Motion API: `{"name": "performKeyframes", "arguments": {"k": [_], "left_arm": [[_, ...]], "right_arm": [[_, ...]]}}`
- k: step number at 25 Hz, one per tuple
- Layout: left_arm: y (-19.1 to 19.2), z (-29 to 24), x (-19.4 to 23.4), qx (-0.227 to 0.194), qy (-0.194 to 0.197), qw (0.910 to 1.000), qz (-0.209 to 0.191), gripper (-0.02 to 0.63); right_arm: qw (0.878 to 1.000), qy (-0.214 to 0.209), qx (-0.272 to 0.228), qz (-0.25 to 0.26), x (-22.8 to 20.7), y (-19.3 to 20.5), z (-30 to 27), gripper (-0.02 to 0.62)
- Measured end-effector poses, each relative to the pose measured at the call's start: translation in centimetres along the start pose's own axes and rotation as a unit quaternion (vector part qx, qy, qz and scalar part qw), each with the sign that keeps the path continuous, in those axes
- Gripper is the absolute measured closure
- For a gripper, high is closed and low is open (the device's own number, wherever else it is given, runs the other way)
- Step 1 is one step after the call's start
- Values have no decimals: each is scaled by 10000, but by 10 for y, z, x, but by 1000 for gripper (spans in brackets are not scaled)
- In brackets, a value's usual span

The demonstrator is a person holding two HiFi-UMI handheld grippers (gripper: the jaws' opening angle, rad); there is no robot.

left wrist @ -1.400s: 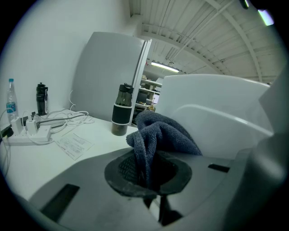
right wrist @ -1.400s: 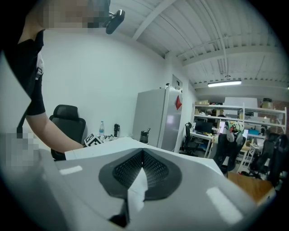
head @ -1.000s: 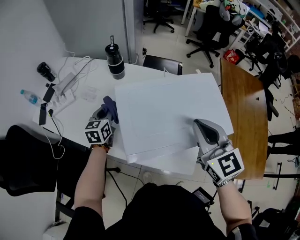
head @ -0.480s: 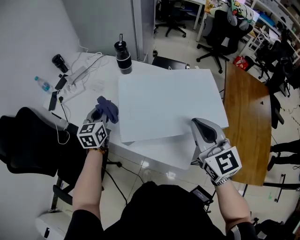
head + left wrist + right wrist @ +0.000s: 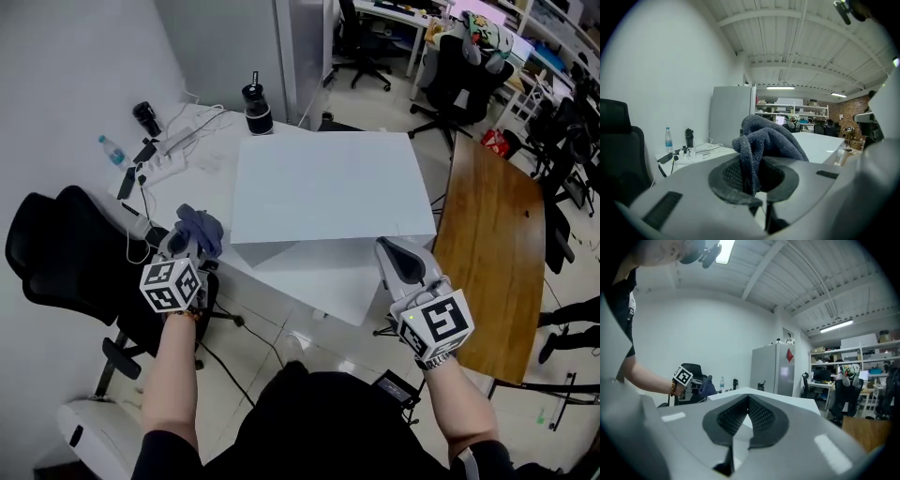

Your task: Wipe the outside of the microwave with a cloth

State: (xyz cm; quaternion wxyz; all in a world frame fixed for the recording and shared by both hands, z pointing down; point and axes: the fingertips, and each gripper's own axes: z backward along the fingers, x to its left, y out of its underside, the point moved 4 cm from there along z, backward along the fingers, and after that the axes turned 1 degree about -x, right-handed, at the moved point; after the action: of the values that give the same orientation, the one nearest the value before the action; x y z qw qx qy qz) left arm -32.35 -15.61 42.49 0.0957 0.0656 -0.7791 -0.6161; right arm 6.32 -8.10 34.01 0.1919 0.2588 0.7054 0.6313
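Observation:
The microwave (image 5: 328,187) shows as a big white box on the white table (image 5: 192,183); in the right gripper view its top (image 5: 797,401) lies just beyond the jaws. My left gripper (image 5: 184,241) is shut on a dark blue-grey cloth (image 5: 201,229), bunched up above the pads (image 5: 764,140). It hangs left of the box's front left corner, apart from it, over the table's edge. My right gripper (image 5: 395,259) is shut with nothing in it (image 5: 747,414), near the box's front right corner. The cloth (image 5: 707,386) and left hand also show there.
A black tumbler (image 5: 258,108) stands behind the box. A water bottle (image 5: 112,150), a power strip and cables (image 5: 171,155) lie at the table's far left. A black chair (image 5: 66,253) is left of my left hand. A wooden table (image 5: 492,244) stands at the right.
Both grippers have drawn back from the box. The left one carried the cloth from the box's left side out to the left, past the table's edge. The jaws stayed as they were.

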Motion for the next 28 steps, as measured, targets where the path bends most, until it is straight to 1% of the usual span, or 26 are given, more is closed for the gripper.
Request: {"name": "performKeyframes", "arguments": {"k": [4,8,13,19,23,28], "left_arm": [[-7,38,-25,-154,-73,9998,-49,572],[-16,76,-65,-356,12,9993,-113,572],[-18,114,-131,-536,391,9977,-140,572],[-20,140,-203,-599,928,9937,-213,572],[-23,150,-241,-639,1223,9901,-249,572],[-25,159,-279,-698,1533,9854,-263,572]], "right_arm": [[9999,-84,-59,-11,6,1,26,594],[9998,-144,-118,-13,13,2,55,594],[9996,-249,-159,5,23,5,88,595],[9992,-344,-211,13,33,6,119,595],[9990,-369,-252,-1,39,5,132,595],[9989,-389,-259,18,46,9,144,595]]}}
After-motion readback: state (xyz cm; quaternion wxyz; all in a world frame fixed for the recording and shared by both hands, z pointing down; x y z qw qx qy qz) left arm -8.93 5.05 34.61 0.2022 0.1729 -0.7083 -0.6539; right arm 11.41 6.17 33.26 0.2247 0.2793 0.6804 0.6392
